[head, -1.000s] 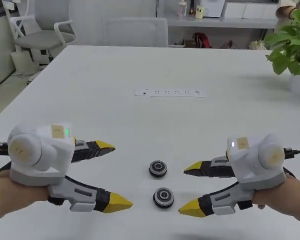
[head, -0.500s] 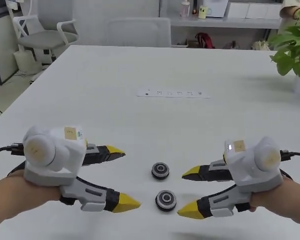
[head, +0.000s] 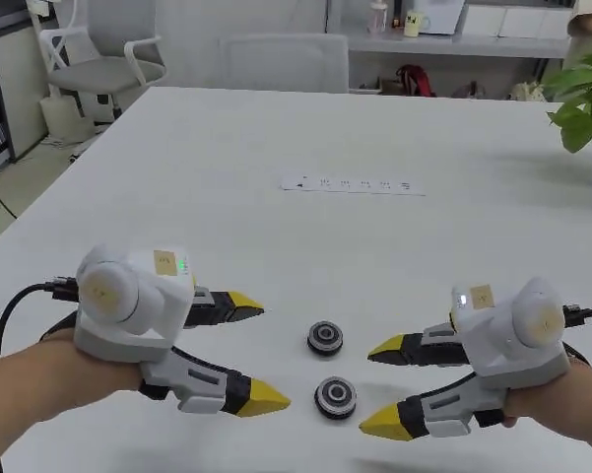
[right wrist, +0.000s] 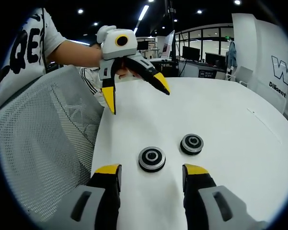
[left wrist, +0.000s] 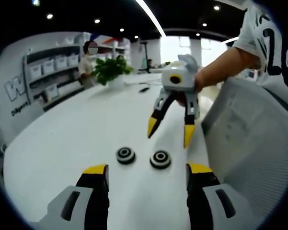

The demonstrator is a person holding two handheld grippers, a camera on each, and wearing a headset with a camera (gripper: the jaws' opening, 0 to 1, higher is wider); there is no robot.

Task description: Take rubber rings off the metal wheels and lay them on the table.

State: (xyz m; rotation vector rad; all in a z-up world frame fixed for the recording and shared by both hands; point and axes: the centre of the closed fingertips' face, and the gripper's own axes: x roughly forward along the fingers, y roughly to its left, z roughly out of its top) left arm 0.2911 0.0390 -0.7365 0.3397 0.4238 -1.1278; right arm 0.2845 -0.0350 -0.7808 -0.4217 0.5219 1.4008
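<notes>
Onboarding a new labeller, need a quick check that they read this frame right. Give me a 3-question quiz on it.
1. True or false: the left gripper and the right gripper both stand open and hold nothing.
2. How many wheels lie on the table?
3. Where do the wheels sit? A: between the two grippers. B: left of the left gripper. C: clamped in the right gripper.

Key: 1 true; 2 two; 3 A.
</notes>
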